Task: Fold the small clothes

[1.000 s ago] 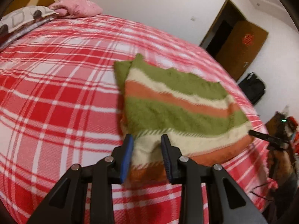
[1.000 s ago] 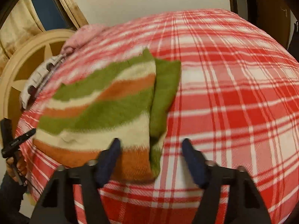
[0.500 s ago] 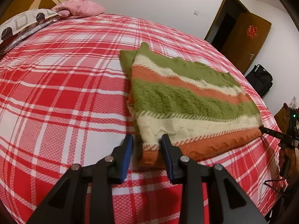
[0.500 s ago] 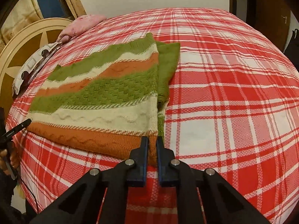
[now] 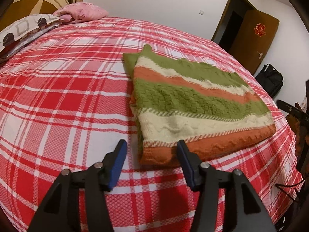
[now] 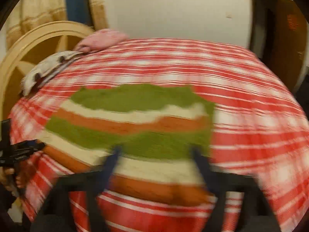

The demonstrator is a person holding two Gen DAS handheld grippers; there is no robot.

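The striped knit sweater [image 5: 195,104] lies folded flat on the plaid bed [image 5: 63,89]. It looks thick, soft and floppy, light enough to lift by a pinched corner or the orange hem. The left gripper [image 5: 151,155] tilts down at the near corner, jaws opening, cloth between but unpressed. The right gripper [image 6: 156,159], blurred, hangs over the sweater, jaws spreading wide and empty.

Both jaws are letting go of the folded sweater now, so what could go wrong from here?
1. The left gripper has its opening jaws astride the striped sweater's orange hem corner; pulling back could snag it and undo the fold.
2. The right gripper, jaws opening, shows blurred over the sweater, so it may brush the top layer.
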